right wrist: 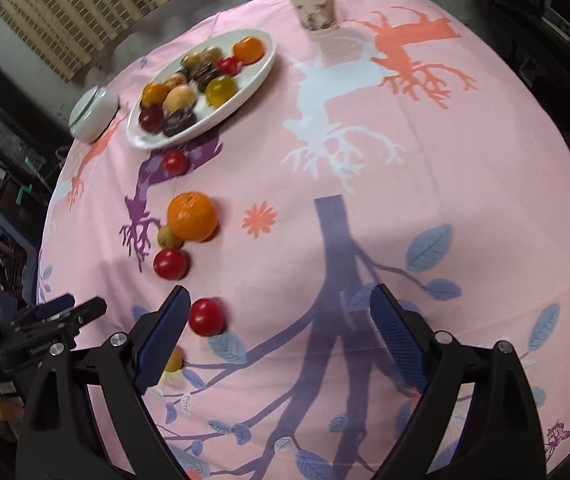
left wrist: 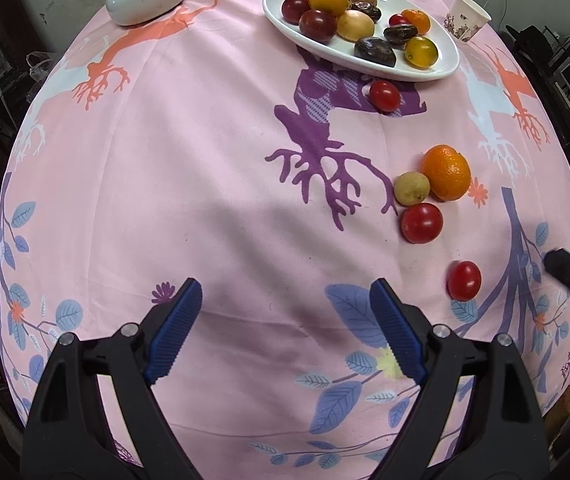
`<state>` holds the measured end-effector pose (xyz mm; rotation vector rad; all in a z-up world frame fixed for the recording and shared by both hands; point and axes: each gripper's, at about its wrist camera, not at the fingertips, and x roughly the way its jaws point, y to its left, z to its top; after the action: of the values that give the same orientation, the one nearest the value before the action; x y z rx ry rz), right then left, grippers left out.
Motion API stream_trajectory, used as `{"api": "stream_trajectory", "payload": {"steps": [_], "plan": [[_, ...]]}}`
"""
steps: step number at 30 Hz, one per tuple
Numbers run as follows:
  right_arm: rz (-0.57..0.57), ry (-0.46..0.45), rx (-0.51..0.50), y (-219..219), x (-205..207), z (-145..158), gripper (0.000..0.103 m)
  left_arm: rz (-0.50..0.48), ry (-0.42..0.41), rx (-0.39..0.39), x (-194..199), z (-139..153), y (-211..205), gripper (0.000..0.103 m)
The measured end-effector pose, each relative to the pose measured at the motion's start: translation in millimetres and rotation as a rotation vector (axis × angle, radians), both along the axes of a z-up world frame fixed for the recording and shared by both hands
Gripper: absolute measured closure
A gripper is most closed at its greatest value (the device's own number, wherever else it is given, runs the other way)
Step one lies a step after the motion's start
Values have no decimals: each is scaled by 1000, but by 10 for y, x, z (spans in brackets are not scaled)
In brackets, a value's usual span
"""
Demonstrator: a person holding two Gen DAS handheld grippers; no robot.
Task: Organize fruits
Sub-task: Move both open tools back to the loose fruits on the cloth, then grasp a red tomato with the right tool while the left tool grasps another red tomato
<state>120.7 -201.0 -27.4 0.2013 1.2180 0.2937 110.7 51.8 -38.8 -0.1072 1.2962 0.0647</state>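
**Loose fruits on the cloth, both grippers empty**

I see a white plate (left wrist: 441,65) at the far side of the table, already full of small fruits. Five fruits lie loose on the pink cloth (left wrist: 205,184): one red tomato (left wrist: 384,96) just beside the plate, then an orange (left wrist: 447,172) touching a small green-brown fruit (left wrist: 411,188), a second tomato (left wrist: 421,223) near them, and a third tomato (right wrist: 206,317) closest to me.

My left gripper (left wrist: 285,328) stands wide open over bare cloth and holds nothing. My right gripper (right wrist: 281,334) is also wide open and empty; the third tomato lies just beside its left finger, inside the gap.

I judge the tomatoes light, smooth and round, so they may roll or slip, and the skin can burst under hard pressure. I would take one across its middle, gently. The orange looks heavier and firmer, with rough peel that grips better; it needs nearly the whole opening
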Motion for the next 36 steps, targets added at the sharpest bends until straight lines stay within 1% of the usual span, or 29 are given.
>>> {"api": "stream_trajectory", "payload": {"steps": [3,6,11,15,18,19,20,22,23,24,25,27,28,29,32,36], "plan": [[75,18,-8,244,-18,-88,12,13,8,-4,-3,-26,55,16],[119,30,-26,390,-2,-156,12,20,13,-7,-5,-49,90,16],[153,34,-68,474,28,-245,12,35,24,-15,24,-90,133,16],[180,-1,-133,536,24,-299,12,44,31,-18,50,-118,168,16],[191,-7,-155,573,21,-343,13,53,36,-19,64,-134,197,16],[196,-17,-164,590,20,-349,15,54,38,-19,68,-137,202,16],[204,-24,-175,611,20,-355,21,55,39,-18,75,-142,201,16],[232,-29,-191,665,15,-380,35,53,41,-17,76,-145,202,16],[250,-28,-184,692,7,-393,46,53,42,-16,76,-148,196,16],[264,-28,-179,721,-3,-404,52,51,43,-16,75,-152,194,16],[278,-27,-181,752,-15,-416,54,50,45,-17,76,-158,187,16],[305,-41,-214,818,-47,-434,65,46,49,-16,70,-167,163,16],[320,-48,-212,838,-59,-427,71,43,48,-16,69,-166,148,16],[322,-47,-209,840,-64,-421,74,39,47,-16,65,-166,122,16],[309,-43,-196,775,-54,-402,74,14,50,-13,71,-174,20,16],[256,-47,-178,582,-17,-330,74,-29,58,-13,102,-191,-165,15]]}}
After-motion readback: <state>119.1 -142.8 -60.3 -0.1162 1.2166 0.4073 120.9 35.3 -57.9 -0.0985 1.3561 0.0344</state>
